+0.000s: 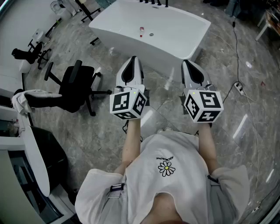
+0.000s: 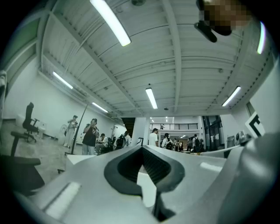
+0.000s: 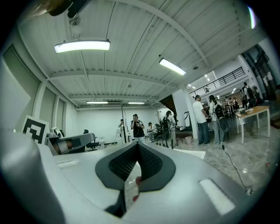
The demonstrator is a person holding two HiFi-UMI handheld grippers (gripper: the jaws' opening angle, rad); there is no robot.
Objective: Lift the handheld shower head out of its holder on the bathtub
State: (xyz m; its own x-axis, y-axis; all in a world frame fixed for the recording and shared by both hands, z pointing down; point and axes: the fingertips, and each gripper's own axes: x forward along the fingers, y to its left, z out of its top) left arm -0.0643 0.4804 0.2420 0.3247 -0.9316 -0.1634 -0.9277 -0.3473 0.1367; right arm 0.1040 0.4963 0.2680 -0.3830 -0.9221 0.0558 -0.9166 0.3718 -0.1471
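The white bathtub [image 1: 175, 26] stands on the marble floor ahead of me, at the top of the head view. Dark tap fittings [image 1: 153, 2] line its far rim; I cannot pick out the handheld shower head among them. A small red-and-white object [image 1: 141, 30] and the drain [image 1: 151, 34] lie inside the tub. My left gripper [image 1: 132, 59] and right gripper [image 1: 186, 62] are held side by side in the air, short of the tub's near wall. Both are shut and empty, their jaws meeting at the tips in the left gripper view [image 2: 142, 147] and the right gripper view [image 3: 138, 143].
A black office chair [image 1: 76, 85] stands on the floor to the left. A white desk [image 1: 35, 162] runs along the left edge. A cable with a power strip [image 1: 238, 86] lies on the floor to the right. Several people stand far off [image 3: 138, 127].
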